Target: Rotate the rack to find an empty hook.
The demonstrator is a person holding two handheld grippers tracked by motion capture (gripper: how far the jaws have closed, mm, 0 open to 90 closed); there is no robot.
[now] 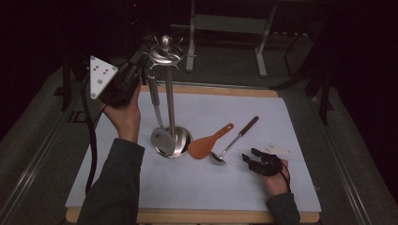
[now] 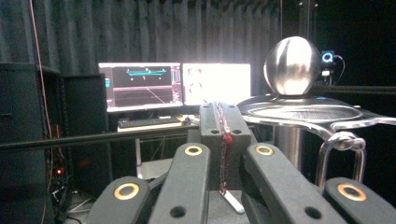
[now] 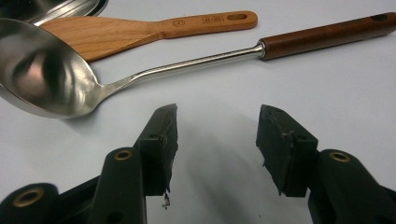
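Left tool [image 1: 133, 70] upper left, jaws together beside the rack [image 1: 166, 54] top, spatula [image 1: 158, 124] seemingly hanging there, right tool [image 1: 256, 158] lower right, jaws apart, empty, near ladle [image 1: 225, 149] on surface [image 1: 187, 187].

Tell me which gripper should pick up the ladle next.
Right, probably. The right gripper rests open on the table with the ladle just ahead of its jaws. The left gripper is shut, raised beside the top of the utensil stand.
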